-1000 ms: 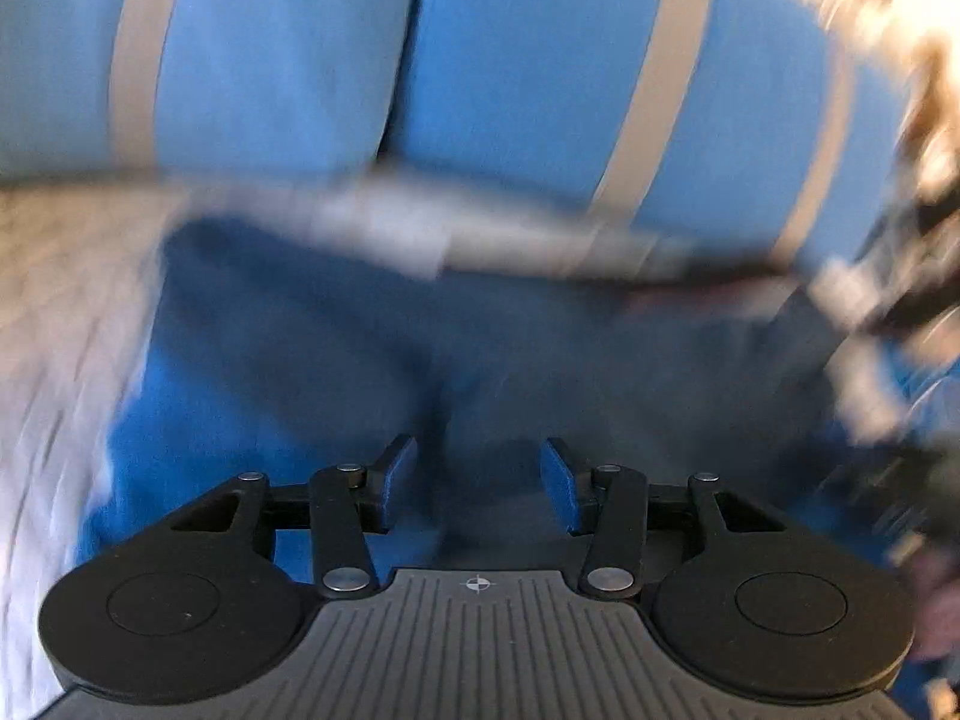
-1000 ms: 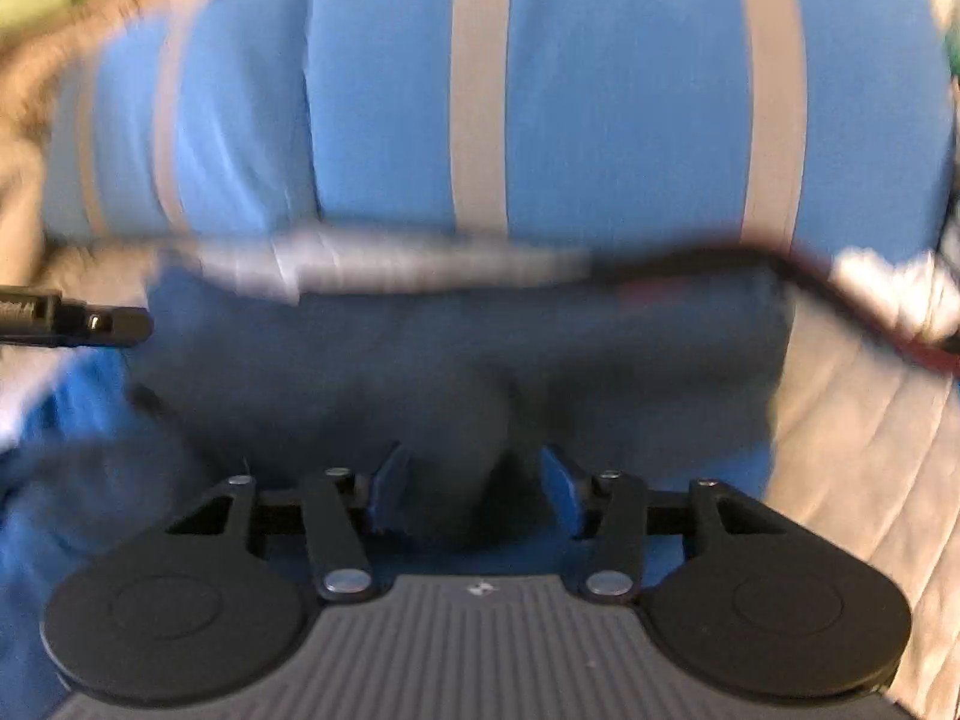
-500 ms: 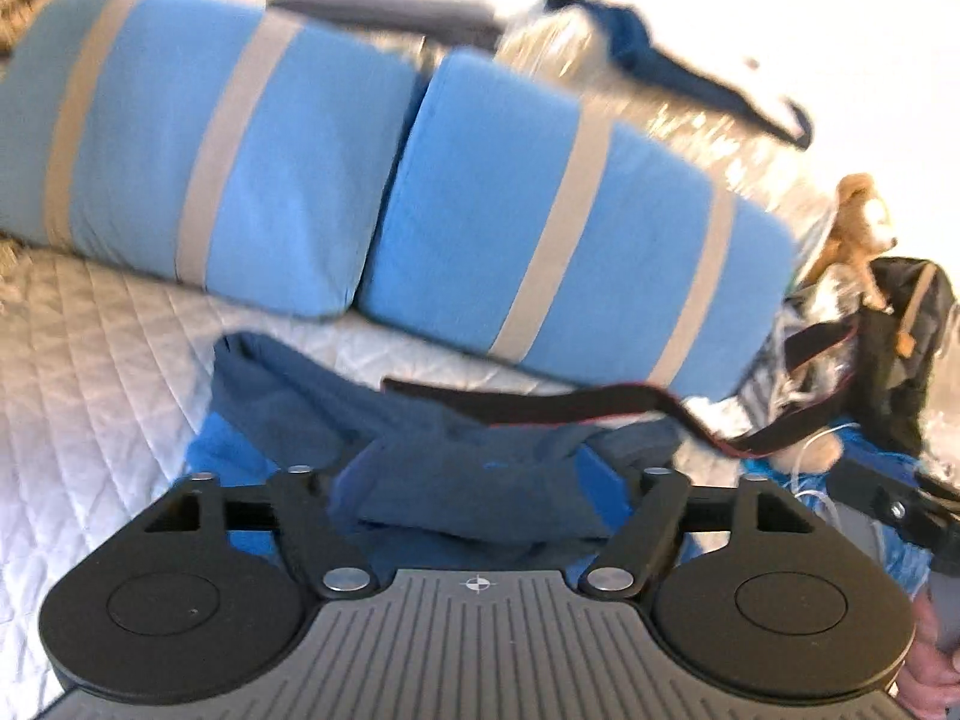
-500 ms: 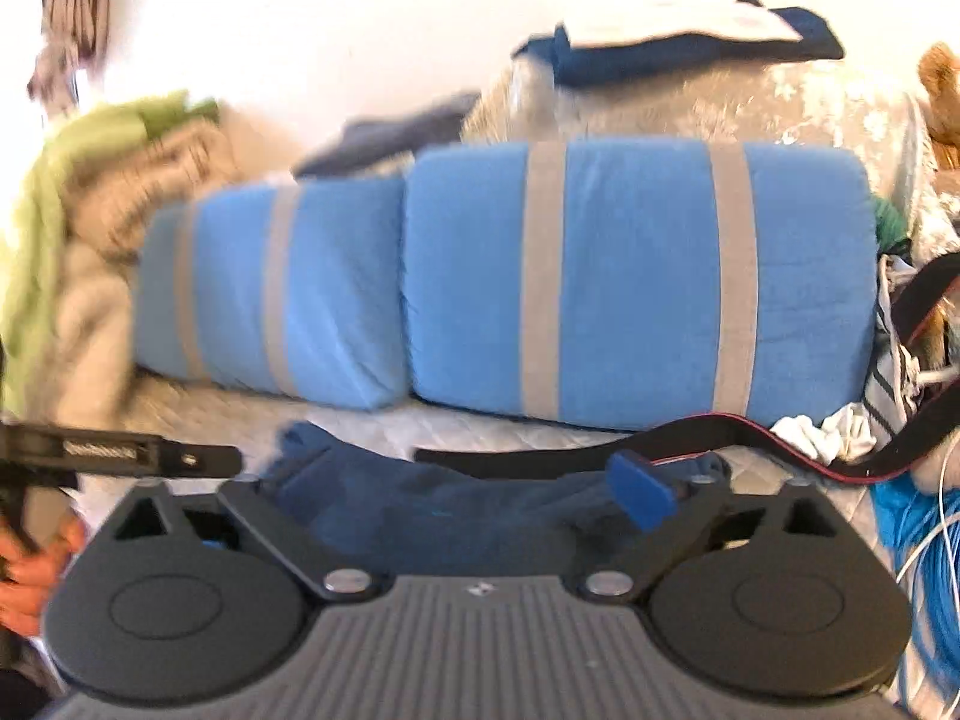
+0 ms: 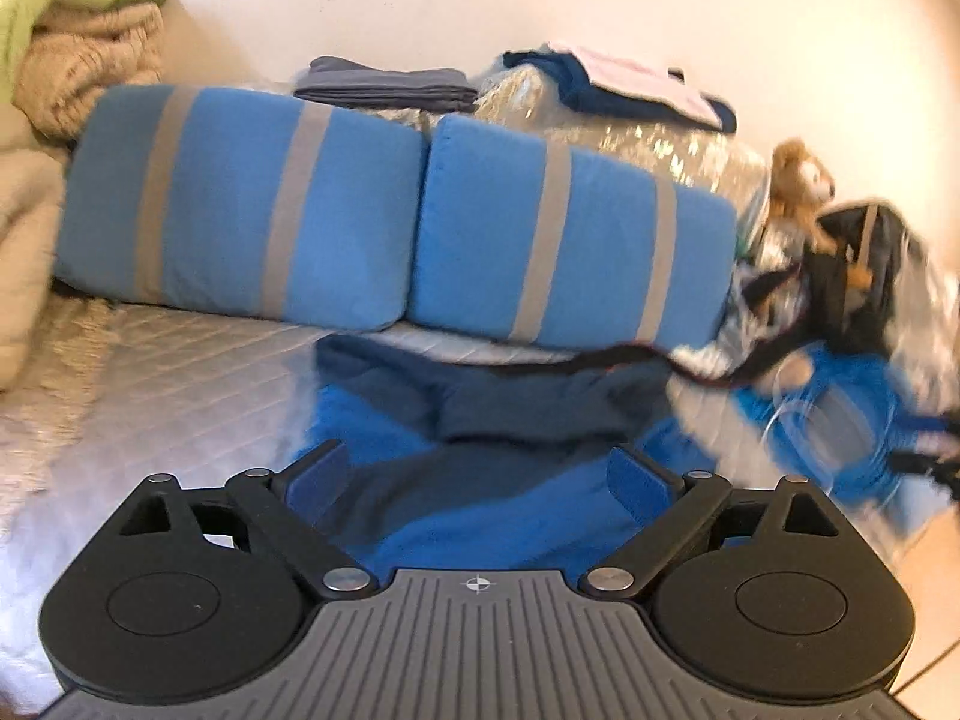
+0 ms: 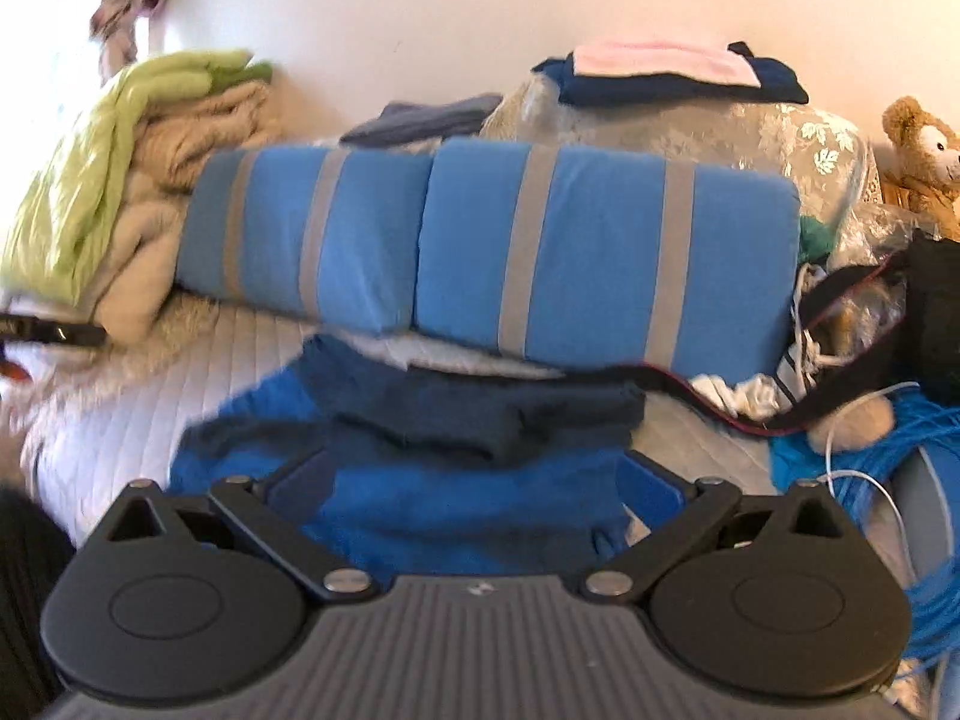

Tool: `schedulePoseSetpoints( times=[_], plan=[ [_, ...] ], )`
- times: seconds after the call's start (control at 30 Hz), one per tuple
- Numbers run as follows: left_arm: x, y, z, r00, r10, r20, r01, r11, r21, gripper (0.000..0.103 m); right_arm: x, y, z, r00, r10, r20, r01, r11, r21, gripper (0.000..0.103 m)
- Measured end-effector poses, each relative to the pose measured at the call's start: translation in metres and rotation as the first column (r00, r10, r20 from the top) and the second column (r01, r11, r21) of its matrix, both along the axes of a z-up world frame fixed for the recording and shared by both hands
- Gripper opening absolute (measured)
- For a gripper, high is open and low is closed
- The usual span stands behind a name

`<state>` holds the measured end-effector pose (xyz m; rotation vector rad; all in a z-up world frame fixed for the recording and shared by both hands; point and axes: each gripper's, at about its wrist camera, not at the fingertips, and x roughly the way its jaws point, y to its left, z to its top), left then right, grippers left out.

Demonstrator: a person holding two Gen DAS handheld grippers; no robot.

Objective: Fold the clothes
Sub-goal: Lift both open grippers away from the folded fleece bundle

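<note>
A blue garment (image 5: 480, 516) lies on the white quilted bed (image 5: 180, 372), with a darker navy part (image 5: 528, 408) folded over its far end. It also shows in the right wrist view (image 6: 456, 510), the navy part (image 6: 480, 414) nearest the pillows. My left gripper (image 5: 477, 480) is open and empty above the garment's near part. My right gripper (image 6: 474, 489) is open and empty above the same garment. Nothing sits between either pair of blue-padded fingers.
Two blue pillows with grey stripes (image 5: 390, 222) stand behind the garment. Folded clothes (image 6: 666, 75) lie on a lumpy cover behind them. Blankets (image 6: 132, 180) pile at the left. A black strap (image 6: 750, 408), cables, a bag (image 5: 864, 276) and a teddy bear (image 6: 924, 150) crowd the right.
Both grippers opened wide and pulled back and up from the garment, letting go of the navy cloth. The folded navy part now lies on the blue garment.
</note>
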<state>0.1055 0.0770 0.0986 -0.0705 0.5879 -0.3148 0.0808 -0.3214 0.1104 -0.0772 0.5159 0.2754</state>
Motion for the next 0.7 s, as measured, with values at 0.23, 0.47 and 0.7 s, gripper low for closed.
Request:
schedulePoseSetpoints(
  times=[0.23,0.47,0.7],
  plan=[
    [-0.039,0.028,-0.015,0.999,0.019,-0.03,-0.019,1.0,-0.006,0.094,-0.045,-0.027,-0.052,0.996,-0.014,-0.085,0.005,0.994,-0.111,0.103],
    [-0.044,0.024,-0.022,0.999,0.001,-0.05,-0.002,1.0,-0.023,0.094,-0.09,-0.047,-0.095,0.99,-0.012,-0.14,-0.018,0.977,-0.214,0.103],
    [-0.037,0.002,-0.027,0.997,-0.026,-0.074,0.023,0.999,-0.048,0.094,-0.12,-0.046,-0.131,0.978,0.045,-0.204,-0.108,0.946,-0.305,0.103]
  ],
)
